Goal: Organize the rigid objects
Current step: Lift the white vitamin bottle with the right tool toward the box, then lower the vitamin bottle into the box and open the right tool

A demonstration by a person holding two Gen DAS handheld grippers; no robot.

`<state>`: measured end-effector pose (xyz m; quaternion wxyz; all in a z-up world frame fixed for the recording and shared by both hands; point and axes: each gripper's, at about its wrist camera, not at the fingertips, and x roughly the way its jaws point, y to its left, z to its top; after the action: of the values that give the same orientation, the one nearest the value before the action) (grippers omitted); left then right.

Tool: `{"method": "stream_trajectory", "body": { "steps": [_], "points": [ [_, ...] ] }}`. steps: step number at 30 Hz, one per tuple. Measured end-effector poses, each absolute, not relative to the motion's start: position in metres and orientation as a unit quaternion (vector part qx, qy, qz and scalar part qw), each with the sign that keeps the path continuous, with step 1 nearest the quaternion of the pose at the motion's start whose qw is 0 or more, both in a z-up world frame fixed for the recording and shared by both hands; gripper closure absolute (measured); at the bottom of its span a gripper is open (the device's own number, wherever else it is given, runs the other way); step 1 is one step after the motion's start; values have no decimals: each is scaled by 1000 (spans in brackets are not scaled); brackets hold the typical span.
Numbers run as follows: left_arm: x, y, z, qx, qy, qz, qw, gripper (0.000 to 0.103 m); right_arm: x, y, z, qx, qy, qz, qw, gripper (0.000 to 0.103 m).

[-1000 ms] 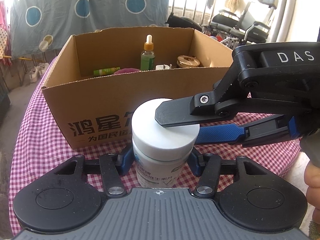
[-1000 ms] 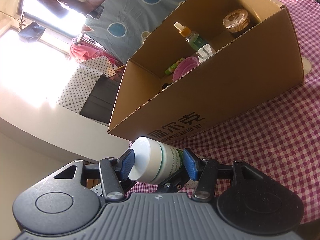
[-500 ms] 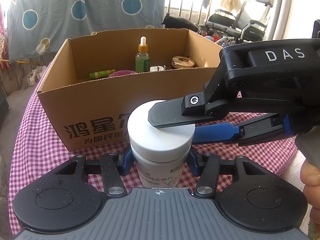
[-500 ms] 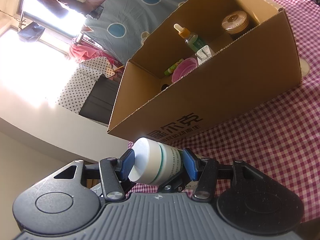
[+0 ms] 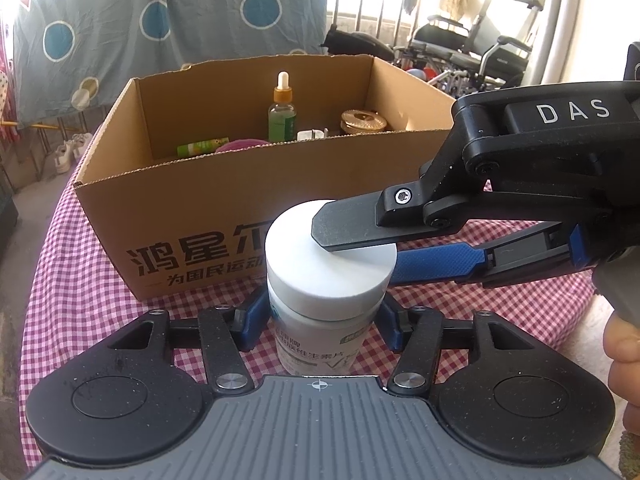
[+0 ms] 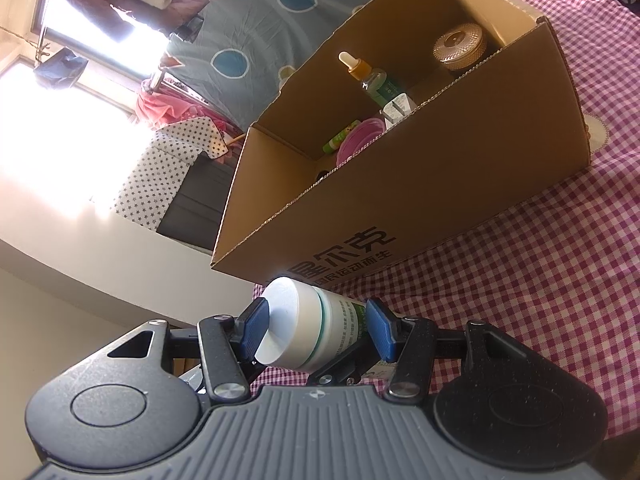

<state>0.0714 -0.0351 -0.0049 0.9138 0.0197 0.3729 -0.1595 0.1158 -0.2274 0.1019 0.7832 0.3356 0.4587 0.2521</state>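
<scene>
A: Biggest first. What's there?

B: Red-checked tablecloth [image 5: 80, 280], with an open cardboard box [image 5: 240, 200] on it filling the upper middle of the left wrist view. Already inside are a dropper bottle [image 5: 282, 114], a gold-lidded jar [image 5: 363, 121], a pink dish [image 5: 244, 145], a green tube [image 5: 202, 146] and a small white plug [image 5: 312, 135].

A: Where's the task object?

B: A white-capped supplement bottle [image 5: 320, 296], lower centre, in front of the box's near wall, not in it. Both claws are on it.

A: Right claw?

B: The right gripper [image 6: 316, 328] is clamped end to end, one blue pad flat on the cap, the other on the base end. The grip looks the same as a second ago. The bottle lies sideways between the pads in its own view.

A: Left claw?

B: The left gripper [image 5: 322, 316] has a pad on each side of the bottle just under the cap. The jaws are opening and sit a touch wider than half a second ago. The cap overhangs the pads, so I can't tell if they still press.

A: So what changed?

B: Only that the left is easing off. Box and contents look unchanged.

A: Meaning?

B: It looks like a hand-off, with the right taking sole hold. My guess is the next move is lifting it over the near wall into the free space in the box. The risk is an end-to-end grip on a smooth cap, so the bottle could pivot.

A: Anything smaller?

B: Part of a person's hand [image 5: 624, 360] at the right edge.
</scene>
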Motion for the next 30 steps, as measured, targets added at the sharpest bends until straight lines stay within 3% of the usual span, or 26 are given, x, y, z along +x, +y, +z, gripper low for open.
{"method": "stream_trajectory", "body": {
  "steps": [8, 21, 30],
  "points": [
    [57, -31, 10, 20, 352, -160, 922, 50, 108, -222, 116, 331, 448, 266, 787, 46],
    [105, -35, 121, 18, 289, -226, 930, 50, 142, -229, 235, 279, 337, 322, 840, 44],
    [182, -75, 93, 8, 349, -252, 903, 50, 208, -261, 211, 281, 355, 275, 848, 41]
  ]
}}
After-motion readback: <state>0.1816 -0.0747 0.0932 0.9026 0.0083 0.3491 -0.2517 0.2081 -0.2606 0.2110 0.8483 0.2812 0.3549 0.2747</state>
